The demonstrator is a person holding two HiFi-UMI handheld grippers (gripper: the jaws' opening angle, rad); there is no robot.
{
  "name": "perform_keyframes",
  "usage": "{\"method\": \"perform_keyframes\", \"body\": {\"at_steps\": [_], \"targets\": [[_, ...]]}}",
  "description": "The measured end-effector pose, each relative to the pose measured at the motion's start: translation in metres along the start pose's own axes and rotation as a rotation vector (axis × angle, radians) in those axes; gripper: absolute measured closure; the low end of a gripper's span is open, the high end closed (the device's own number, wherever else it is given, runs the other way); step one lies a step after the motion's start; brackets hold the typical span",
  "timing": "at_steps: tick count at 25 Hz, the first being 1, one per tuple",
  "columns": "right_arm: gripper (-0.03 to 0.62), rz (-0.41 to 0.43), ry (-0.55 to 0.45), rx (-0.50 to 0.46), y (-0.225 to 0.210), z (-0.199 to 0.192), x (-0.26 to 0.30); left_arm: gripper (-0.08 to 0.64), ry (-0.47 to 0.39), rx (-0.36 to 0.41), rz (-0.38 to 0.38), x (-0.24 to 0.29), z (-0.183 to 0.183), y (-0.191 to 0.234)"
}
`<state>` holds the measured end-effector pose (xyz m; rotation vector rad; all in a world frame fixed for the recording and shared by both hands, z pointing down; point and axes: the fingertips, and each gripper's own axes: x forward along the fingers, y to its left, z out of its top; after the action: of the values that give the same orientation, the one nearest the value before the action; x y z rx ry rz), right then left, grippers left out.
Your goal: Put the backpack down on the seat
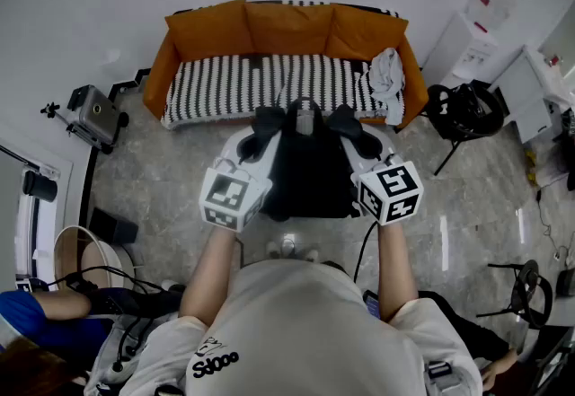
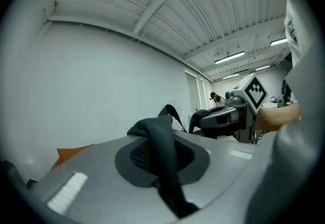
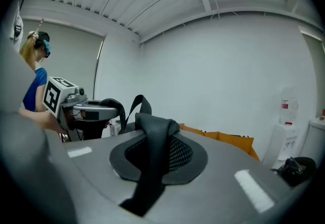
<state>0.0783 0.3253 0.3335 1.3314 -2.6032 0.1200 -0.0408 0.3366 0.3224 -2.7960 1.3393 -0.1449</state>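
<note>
Both bare forearms reach up the head view from the bottom centre, roughly parallel. The left gripper [image 1: 258,141] and right gripper [image 1: 362,145] are level with each other just below the middle of the frame, their marker cubes facing the camera. The backpack [image 1: 310,171] hangs between them at the centre of the frame, above the marbled grey floor [image 1: 162,179]. It sits below the sofa seat [image 1: 235,84] in the frame and does not rest on it.

In the left gripper view, the left strap [image 2: 163,153] runs over the smooth grey claw and dives into the slot at the bottom, where the claw is clamped on it. The right gripper view shows the same, with the right strap [image 3: 152,153] pinched in the closed claw (each view also catches the other gripper off to one side).

The backpack's lower end is hidden behind the person's shoulders and the cubes, and its front cannot be made out.

Both straps are black with a perforated, mesh-like weave and are folded into a hump. The seat is black-and-white striped, with plump orange cushions [image 1: 289,26] behind it and a crumpled pale cloth [image 1: 387,78] at its right end.
</note>
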Motion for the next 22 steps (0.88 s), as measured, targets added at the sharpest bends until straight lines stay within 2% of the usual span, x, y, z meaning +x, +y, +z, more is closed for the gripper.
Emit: {"method": "perform_keyframes", "body": {"at_steps": [7, 9, 15, 22], "targets": [[0.554, -0.011, -0.017, 0.001, -0.006, 0.000, -0.009, 0.537, -0.012, 0.035, -0.001, 0.006, 0.006, -0.007], [0.552, -0.006, -0.027, 0.009, -0.006, -0.003, -0.010, 0.537, -0.011, 0.011, -0.001, 0.004, 0.004, -0.009], [0.551, -0.009, -0.035, 0.035, -0.023, -0.010, -0.017, 0.537, -0.029, -0.130, -0.021, 0.013, 0.005, -0.023], [0.548, -0.001, -0.005, 0.076, -0.038, -0.027, -0.021, 0.537, -0.002, -0.121, 0.018, 0.020, -0.007, -0.040]]}}
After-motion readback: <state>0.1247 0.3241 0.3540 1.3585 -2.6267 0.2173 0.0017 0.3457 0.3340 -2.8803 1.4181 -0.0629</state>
